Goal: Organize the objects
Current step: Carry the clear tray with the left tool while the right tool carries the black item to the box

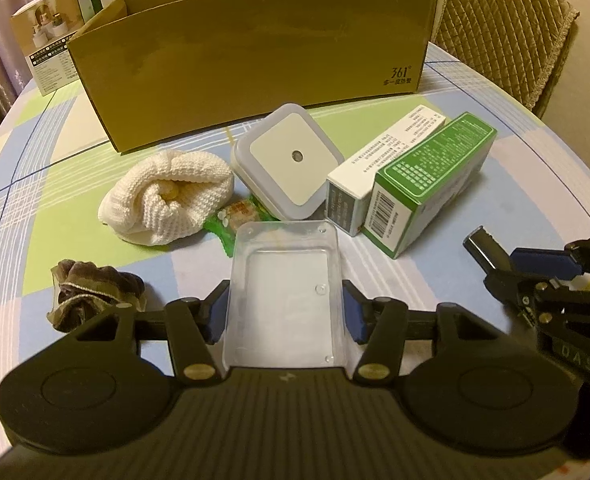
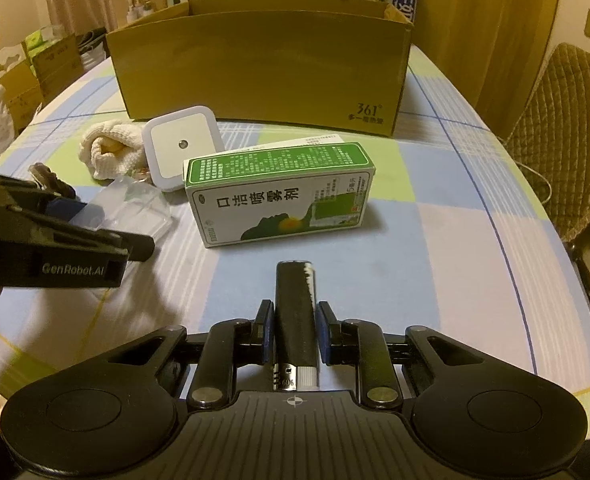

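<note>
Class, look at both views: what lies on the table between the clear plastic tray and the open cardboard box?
In the left wrist view, a white square night light lies between the clear plastic tray and the open cardboard box.

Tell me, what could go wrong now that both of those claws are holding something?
The left gripper pinches a thin clear plastic tray; it looks flexible, so it could buckle and pop free. The right gripper clamps a slim black lighter near one end, so it might pivot or slip. Both must clear the cardboard box wall, or catch on it.
</note>
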Demonstrator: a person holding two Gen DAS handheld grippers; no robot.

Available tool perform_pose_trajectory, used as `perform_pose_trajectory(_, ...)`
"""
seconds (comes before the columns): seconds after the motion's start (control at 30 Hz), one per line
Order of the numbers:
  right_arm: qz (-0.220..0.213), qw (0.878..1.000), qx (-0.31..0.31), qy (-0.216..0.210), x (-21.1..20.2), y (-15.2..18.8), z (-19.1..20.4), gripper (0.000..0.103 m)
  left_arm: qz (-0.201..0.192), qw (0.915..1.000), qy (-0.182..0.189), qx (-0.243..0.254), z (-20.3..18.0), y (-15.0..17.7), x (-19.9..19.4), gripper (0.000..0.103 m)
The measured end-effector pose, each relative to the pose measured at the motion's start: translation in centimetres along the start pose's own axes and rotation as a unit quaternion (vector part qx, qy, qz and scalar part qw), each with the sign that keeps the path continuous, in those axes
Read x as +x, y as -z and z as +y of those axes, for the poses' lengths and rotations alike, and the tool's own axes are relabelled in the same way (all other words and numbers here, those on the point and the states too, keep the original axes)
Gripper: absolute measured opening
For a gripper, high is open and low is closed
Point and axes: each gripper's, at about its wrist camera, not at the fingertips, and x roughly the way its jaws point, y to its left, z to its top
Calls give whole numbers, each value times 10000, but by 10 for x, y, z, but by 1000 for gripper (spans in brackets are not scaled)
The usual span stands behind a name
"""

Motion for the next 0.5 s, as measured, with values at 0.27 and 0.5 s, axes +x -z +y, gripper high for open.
perform_pose_trajectory(0.27,-110,9999,120,-21,-16,-3,-2,19,-33,9997,49,-228,0,5,-17,51)
perform_pose_trajectory(0.5,-269,9995,162,-41,-34,-9,0,19,-96,9991,34,-401,0,4,-38,51)
